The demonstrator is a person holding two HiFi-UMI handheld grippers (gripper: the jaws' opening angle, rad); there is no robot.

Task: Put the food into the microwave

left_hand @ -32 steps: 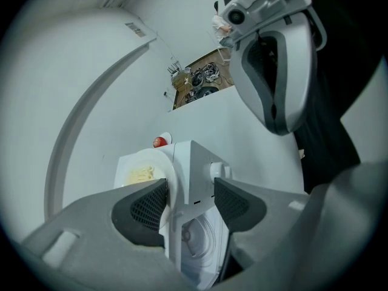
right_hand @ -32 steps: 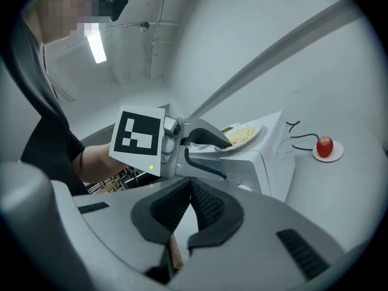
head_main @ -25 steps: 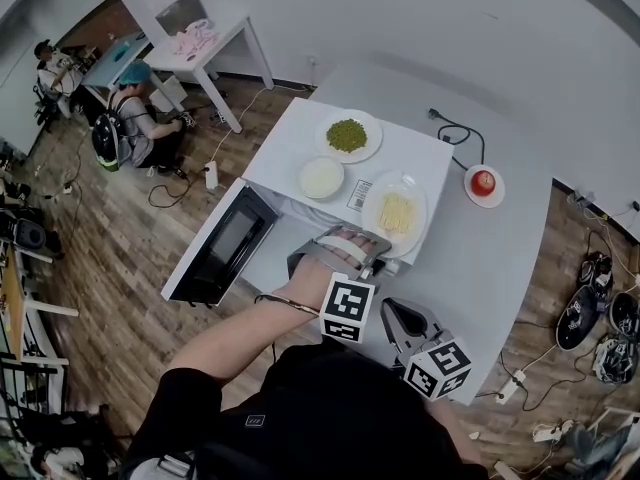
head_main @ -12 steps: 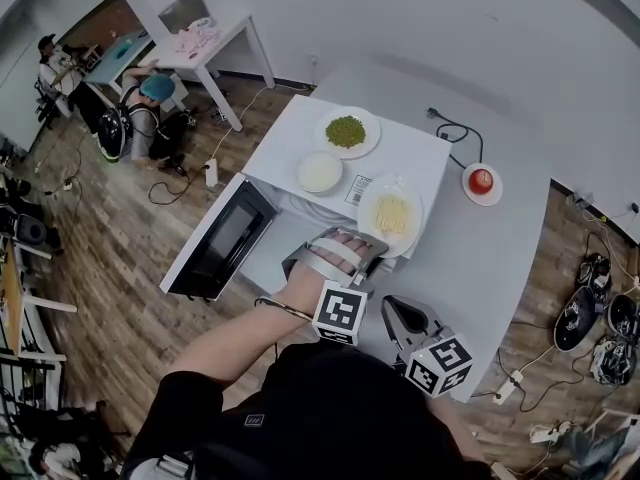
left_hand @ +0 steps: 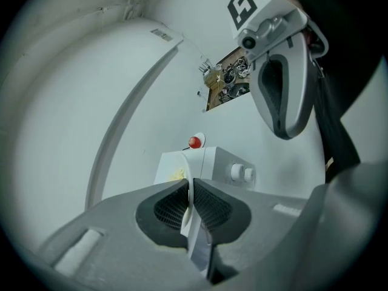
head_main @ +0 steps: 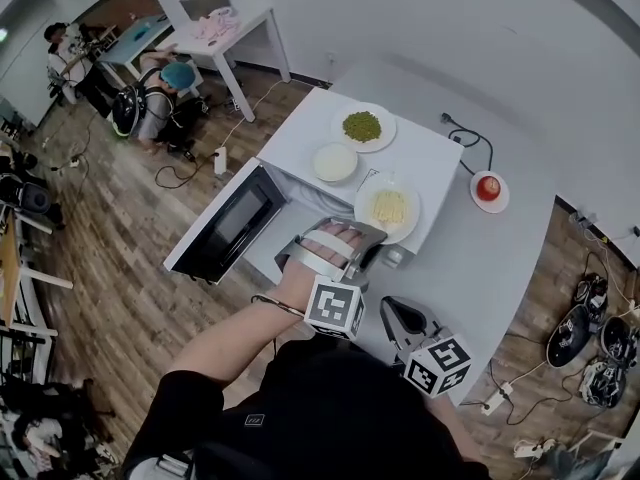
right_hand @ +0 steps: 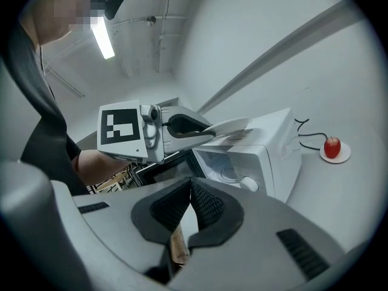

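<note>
At the far left the microwave door [head_main: 225,230] hangs wide open, so the cavity faces the person and can take a dish. The microwave [head_main: 298,140] stands on the table [head_main: 480,258], and its flat top serves as a shelf for three dishes. A plate of green peas [head_main: 362,127] sits at the far edge, with a white dish of pale food [head_main: 335,162] just nearer. To their right, at the near right corner, is the plate of yellow food [head_main: 388,208].

The left gripper [head_main: 372,253] reaches this last plate from the near side. Its jaws have just been closing and now clamp the plate's near rim, which shows as a white edge pinched between the pads. I judge the rim is chosen because it is the only part thin enough to pinch, and taking it from the near side keeps the jaws off the food. In the right gripper view the plate seems raised just off the microwave's top at the held edge. Whether its far edge rests there I cannot tell. Held by one edge, it likely needs to be kept level on the way down to the cavity.

The right gripper [head_main: 392,313] hangs nearer the person, its jaws closed together on nothing, apparently parked out of the way. At the far right an apple on a saucer [head_main: 488,188] sits on the table, well apart from the microwave.
</note>
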